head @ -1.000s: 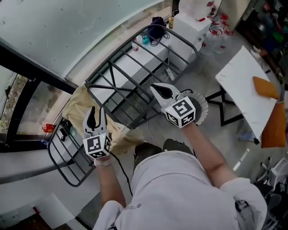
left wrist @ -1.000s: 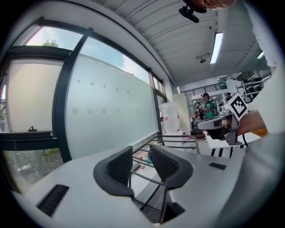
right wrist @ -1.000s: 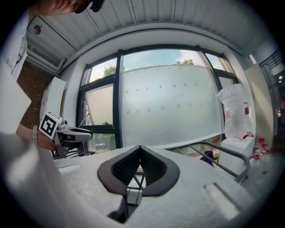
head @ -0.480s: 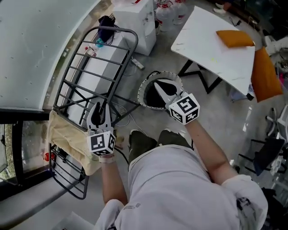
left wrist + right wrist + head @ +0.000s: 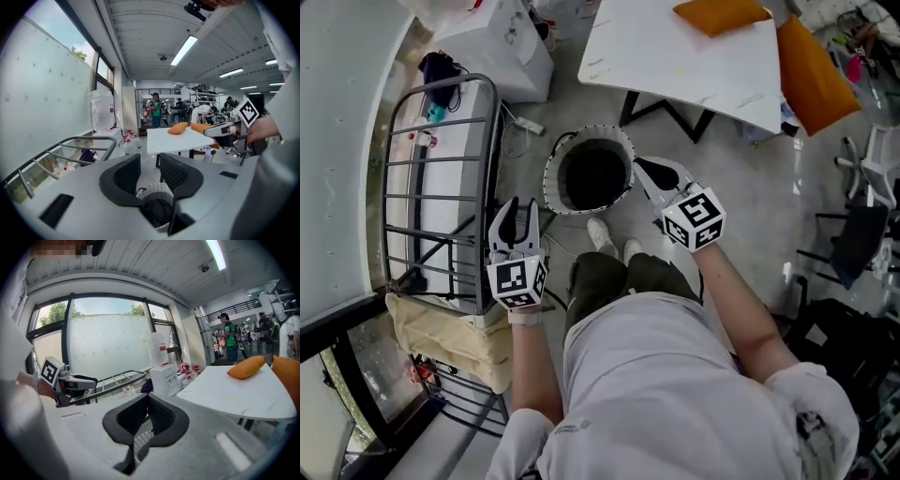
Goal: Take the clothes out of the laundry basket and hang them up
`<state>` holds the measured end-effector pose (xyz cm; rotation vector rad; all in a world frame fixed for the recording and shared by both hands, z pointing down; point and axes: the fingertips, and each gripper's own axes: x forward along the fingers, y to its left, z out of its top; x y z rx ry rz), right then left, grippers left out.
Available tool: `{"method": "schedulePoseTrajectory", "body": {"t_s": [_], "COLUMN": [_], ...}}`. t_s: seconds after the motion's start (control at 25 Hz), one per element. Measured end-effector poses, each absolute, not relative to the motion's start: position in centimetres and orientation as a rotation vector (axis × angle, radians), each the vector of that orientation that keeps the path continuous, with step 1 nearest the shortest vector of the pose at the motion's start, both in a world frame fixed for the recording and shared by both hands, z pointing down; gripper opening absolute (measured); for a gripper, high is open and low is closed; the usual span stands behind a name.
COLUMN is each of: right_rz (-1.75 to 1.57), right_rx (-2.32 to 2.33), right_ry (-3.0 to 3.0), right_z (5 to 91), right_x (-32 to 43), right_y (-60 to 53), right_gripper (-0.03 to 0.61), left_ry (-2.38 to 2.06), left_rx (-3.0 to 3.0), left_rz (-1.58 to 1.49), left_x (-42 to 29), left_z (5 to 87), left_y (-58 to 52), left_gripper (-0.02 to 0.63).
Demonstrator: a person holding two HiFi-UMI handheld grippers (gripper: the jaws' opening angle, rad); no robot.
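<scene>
A beige cloth (image 5: 450, 337) is draped over the drying rack (image 5: 495, 150), left of and behind your left gripper (image 5: 517, 208), so that piece looks finished. Its fingers are spread with nothing between them, probably ready for the next garment. The laundry basket (image 5: 549, 178) stands on the floor (image 5: 750, 187) just ahead, between both fingertips; its inside is dark. Your right gripper (image 5: 645, 169) keeps its fingers pressed together, empty.

**Round basket upright by the table, one cloth on the rack**

The laundry basket (image 5: 550, 180), round with a white mesh wall and a dark inside, stands upright on the floor just before the white table (image 5: 675, 66). Left of the table stands the dark metal drying rack (image 5: 496, 141), with a beige cloth (image 5: 441, 333) draped over its near end.
</scene>
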<state>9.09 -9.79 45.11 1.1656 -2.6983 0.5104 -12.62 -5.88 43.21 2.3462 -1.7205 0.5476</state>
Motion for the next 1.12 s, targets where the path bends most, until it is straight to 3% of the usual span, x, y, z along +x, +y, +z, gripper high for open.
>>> {"method": "schedulePoseTrajectory", "body": {"t_s": [0.28, 1.12], "right_rz": [0.628, 0.895], "right_rx": [1.299, 1.330], "right_ry": [-2.486, -2.148], "right_z": [50.4, 68.7], "right_x": [12.3, 11.9], "right_y": [-11.0, -16.9], "right_gripper": [0.006, 0.006], "left_ry": [-1.435, -0.956], "left_rx": [2.360, 2.166], "left_rz": [0.663, 0.987], "left_x": [-10.4, -8.7], "left_z": [51.6, 81.7], "left_y": [-11.0, -20.1], "left_gripper": [0.123, 0.129]}}
